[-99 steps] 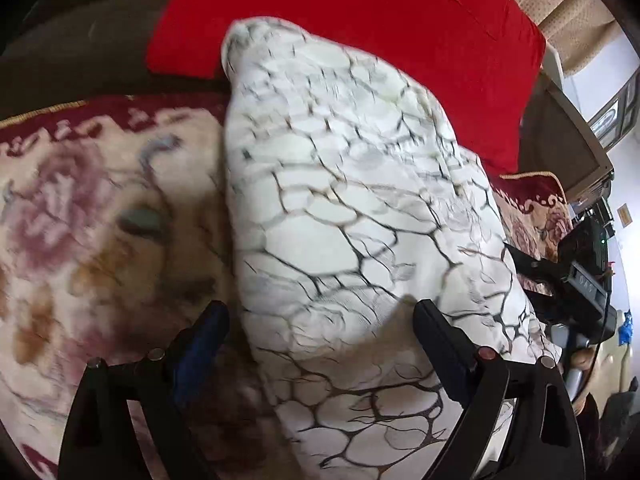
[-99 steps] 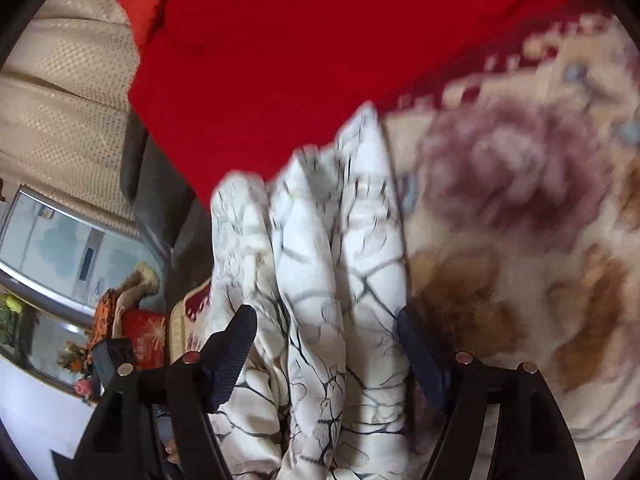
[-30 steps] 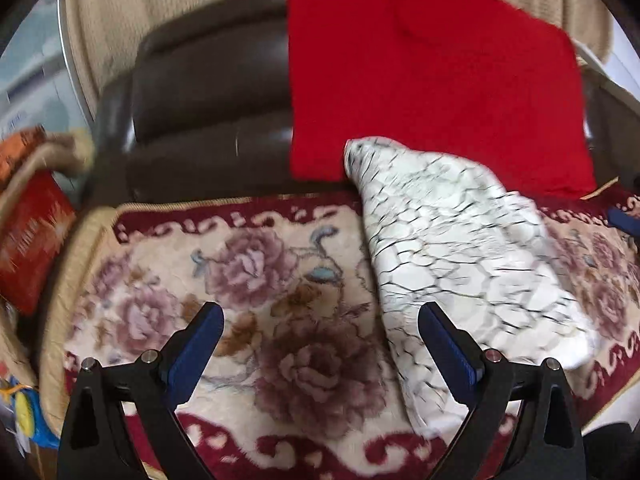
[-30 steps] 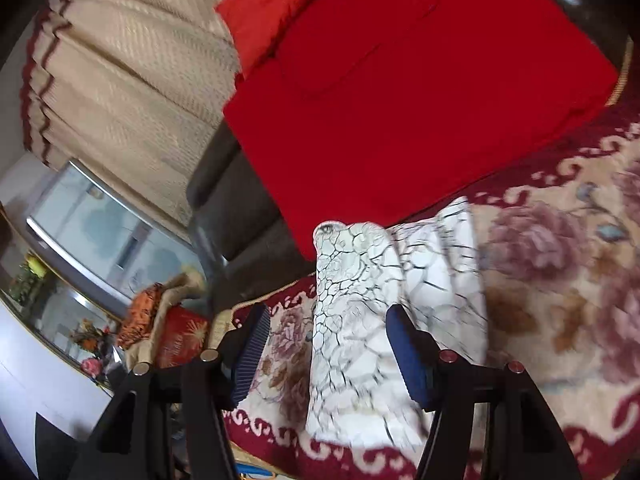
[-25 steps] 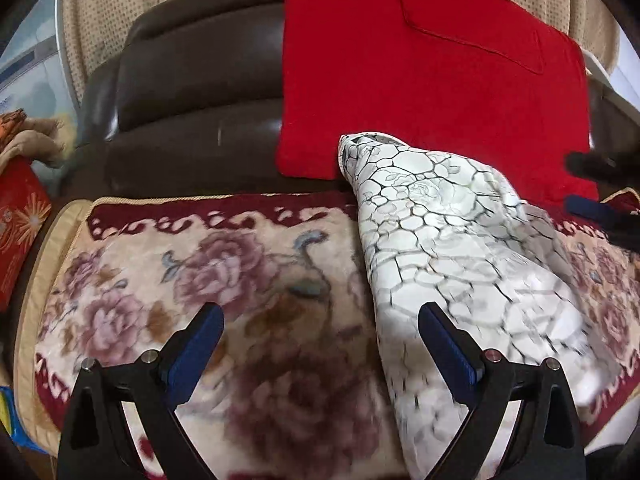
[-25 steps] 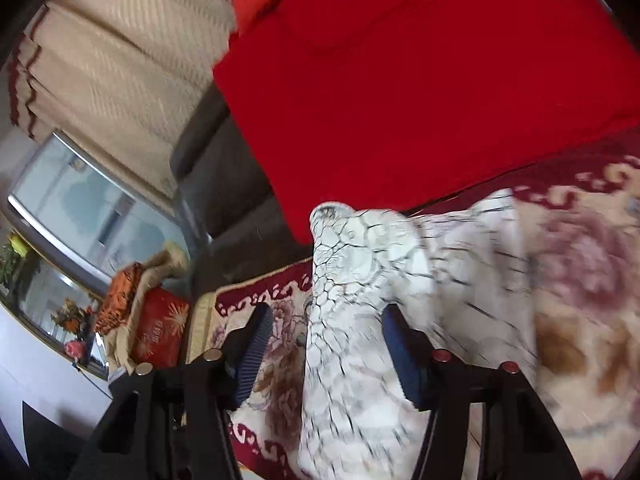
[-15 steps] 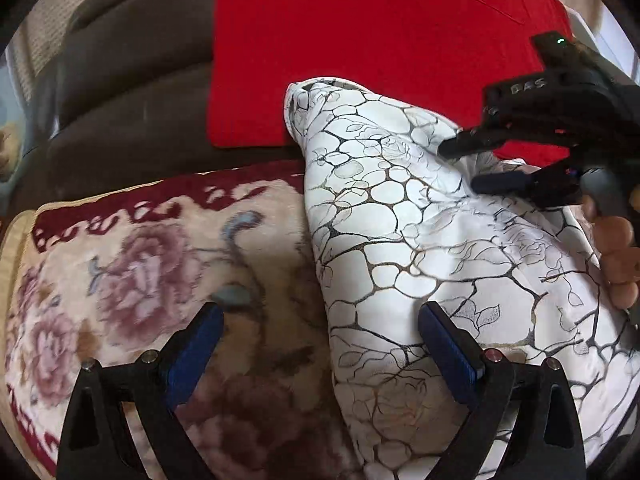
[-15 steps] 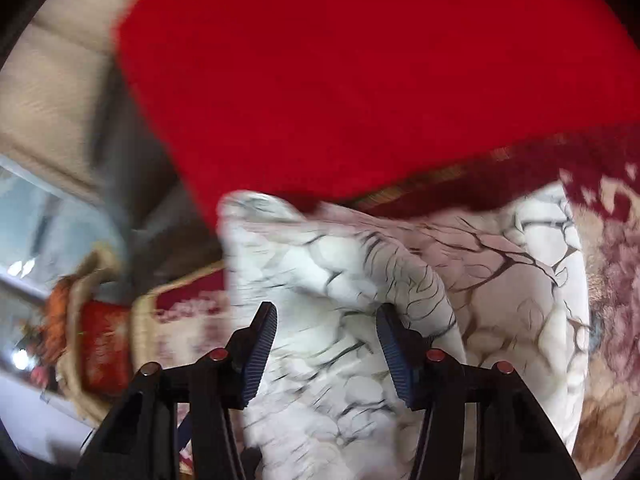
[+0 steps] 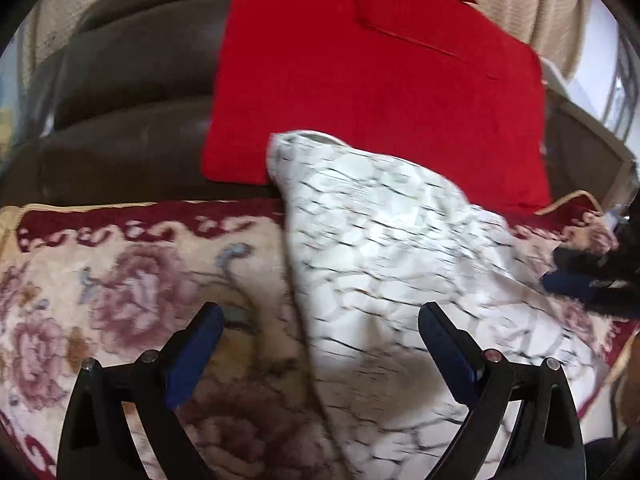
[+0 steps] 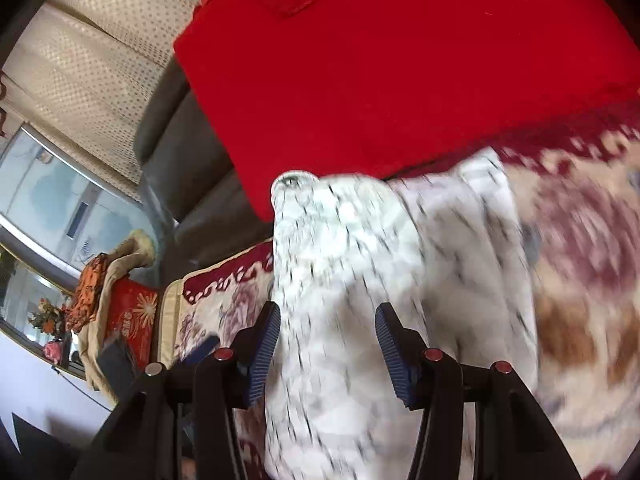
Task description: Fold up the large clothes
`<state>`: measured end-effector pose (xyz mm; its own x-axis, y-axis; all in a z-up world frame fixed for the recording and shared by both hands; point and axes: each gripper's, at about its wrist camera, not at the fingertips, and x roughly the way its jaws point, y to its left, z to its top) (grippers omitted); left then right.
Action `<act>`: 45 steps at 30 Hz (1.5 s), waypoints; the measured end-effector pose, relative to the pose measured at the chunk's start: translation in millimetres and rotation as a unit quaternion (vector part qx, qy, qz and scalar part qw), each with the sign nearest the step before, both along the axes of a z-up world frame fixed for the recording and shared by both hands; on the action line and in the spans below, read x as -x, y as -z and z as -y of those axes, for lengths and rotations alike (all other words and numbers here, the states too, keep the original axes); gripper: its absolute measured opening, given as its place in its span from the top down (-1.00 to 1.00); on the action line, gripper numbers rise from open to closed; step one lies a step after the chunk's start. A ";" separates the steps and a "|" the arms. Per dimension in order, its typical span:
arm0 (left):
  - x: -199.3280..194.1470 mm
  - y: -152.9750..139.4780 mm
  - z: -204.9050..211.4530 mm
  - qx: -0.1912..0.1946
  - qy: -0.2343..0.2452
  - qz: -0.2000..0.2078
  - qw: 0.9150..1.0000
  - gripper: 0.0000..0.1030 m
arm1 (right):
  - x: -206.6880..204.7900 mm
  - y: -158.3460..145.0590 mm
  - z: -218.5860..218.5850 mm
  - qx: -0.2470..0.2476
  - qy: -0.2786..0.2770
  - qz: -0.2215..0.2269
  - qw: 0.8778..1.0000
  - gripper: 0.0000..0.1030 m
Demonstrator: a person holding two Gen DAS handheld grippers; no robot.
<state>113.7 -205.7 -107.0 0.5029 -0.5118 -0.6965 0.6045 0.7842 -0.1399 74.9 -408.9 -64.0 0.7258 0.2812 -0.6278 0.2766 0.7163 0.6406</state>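
A white garment with a dark crackle print (image 9: 384,248) lies as a long folded strip on the floral sofa cover (image 9: 120,292), its far end against a red cushion (image 9: 360,80). My left gripper (image 9: 318,334) is open, just above the garment's left edge near its near end. My right gripper (image 10: 328,340) is open, with its jaws either side of a raised fold of the same garment (image 10: 360,260). The right gripper also shows at the right edge of the left wrist view (image 9: 592,280).
The sofa has a dark brown leather back (image 9: 132,100) and beige curtains (image 10: 92,52) behind it. A glass cabinet and a pile of orange and red items (image 10: 112,300) stand to the left of the sofa. The red cushion (image 10: 400,60) leans on the backrest.
Both grippers came back toward the garment. The right gripper pulled back from the garment's far end toward its right side, and its jaws have narrowed. Both views are motion-blurred.
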 end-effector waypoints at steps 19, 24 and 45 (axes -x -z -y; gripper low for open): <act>-19.8 18.3 7.1 0.015 0.022 -0.068 0.997 -0.90 | 33.7 23.9 71.8 -0.033 0.028 0.015 0.999 -0.54; -27.9 29.2 -0.1 0.046 0.052 -0.124 0.990 -0.90 | 29.3 44.6 88.4 -0.040 0.043 -0.027 0.998 -0.56; -26.1 68.9 13.3 0.095 0.089 -0.210 0.969 -0.89 | -33.5 85.0 19.4 -0.068 -0.067 -0.013 0.995 -0.65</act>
